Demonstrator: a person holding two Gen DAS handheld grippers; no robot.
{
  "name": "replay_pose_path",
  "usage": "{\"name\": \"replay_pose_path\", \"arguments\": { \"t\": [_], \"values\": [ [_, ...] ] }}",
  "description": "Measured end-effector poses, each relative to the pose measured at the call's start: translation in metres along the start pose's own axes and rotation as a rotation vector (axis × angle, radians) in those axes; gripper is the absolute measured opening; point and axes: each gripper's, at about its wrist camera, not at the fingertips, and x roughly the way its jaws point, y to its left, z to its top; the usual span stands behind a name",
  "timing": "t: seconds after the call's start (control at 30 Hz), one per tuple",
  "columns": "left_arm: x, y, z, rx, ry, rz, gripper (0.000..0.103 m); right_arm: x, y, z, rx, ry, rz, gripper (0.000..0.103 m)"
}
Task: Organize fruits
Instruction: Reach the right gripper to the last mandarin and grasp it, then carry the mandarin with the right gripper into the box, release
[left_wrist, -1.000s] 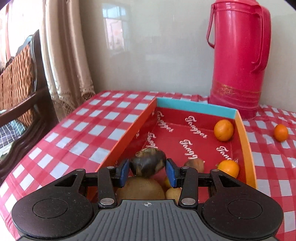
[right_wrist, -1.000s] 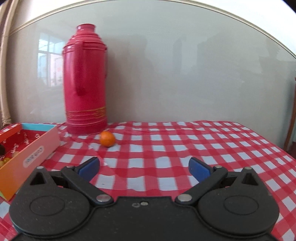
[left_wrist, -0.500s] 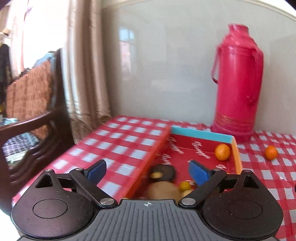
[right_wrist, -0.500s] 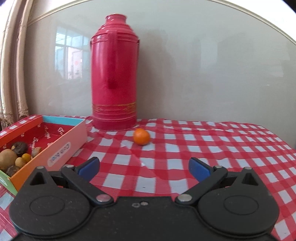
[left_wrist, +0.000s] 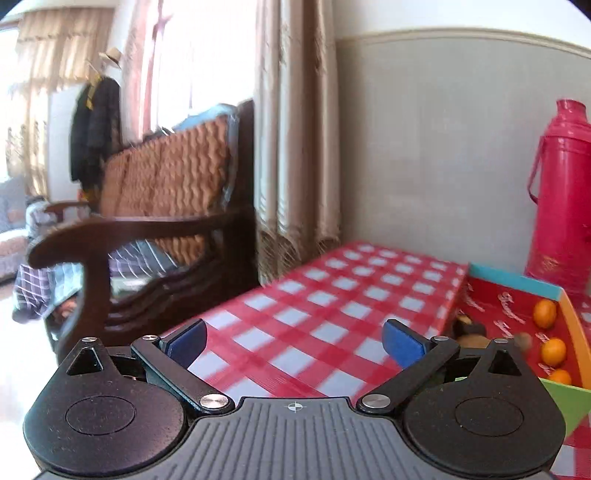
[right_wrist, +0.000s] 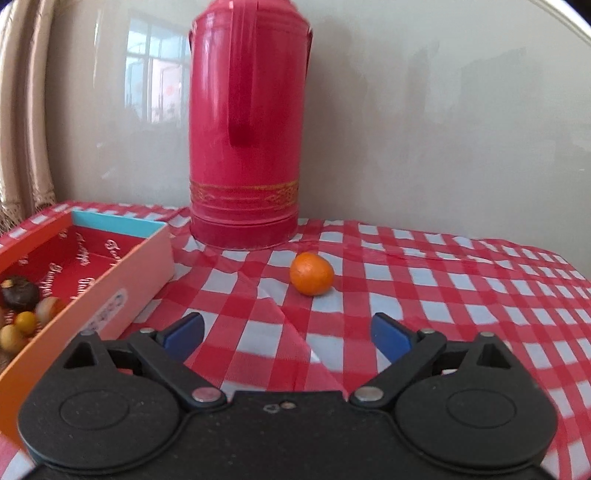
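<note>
Fruits are seen gathered in the red box (left_wrist: 513, 282) at the right edge of the left wrist view, where the left gripper (left_wrist: 293, 338) is held wide apart and empty over the checked tablecloth (left_wrist: 332, 295). In the right wrist view, one orange (right_wrist: 311, 274) lies ahead of the right gripper (right_wrist: 288, 334), its jaws spread, near the thermos (right_wrist: 245, 122). A nudge from one pad could roll it away.

Room beside a sunlit window

A dark wooden armchair (left_wrist: 147, 236) with a woven back is set by beige curtains (left_wrist: 295, 147); a grey glossy wall (right_wrist: 443, 129) is lit by daylight.
</note>
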Motion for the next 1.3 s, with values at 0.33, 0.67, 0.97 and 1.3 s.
{"name": "replay_pose_path", "arguments": {
  "t": [0.33,0.67,0.97,1.3],
  "values": [
    [0.001,0.008,-0.003,-0.008,-0.016,0.017,0.103,0.079,-0.017,0.032,0.073,0.125,0.002,0.068],
    [0.001,0.004,-0.005,0.003,-0.006,0.001,0.103,0.094,-0.013,0.034,0.068,0.154,-0.001,0.033],
    [0.003,0.008,-0.003,-0.013,0.007,0.009,0.103,0.058,-0.004,0.041,0.041,0.073,0.062,0.032],
    [0.002,0.014,-0.004,-0.03,0.012,0.012,0.103,-0.024,0.052,0.04,-0.063,-0.001,0.306,0.032]
  ]
}}
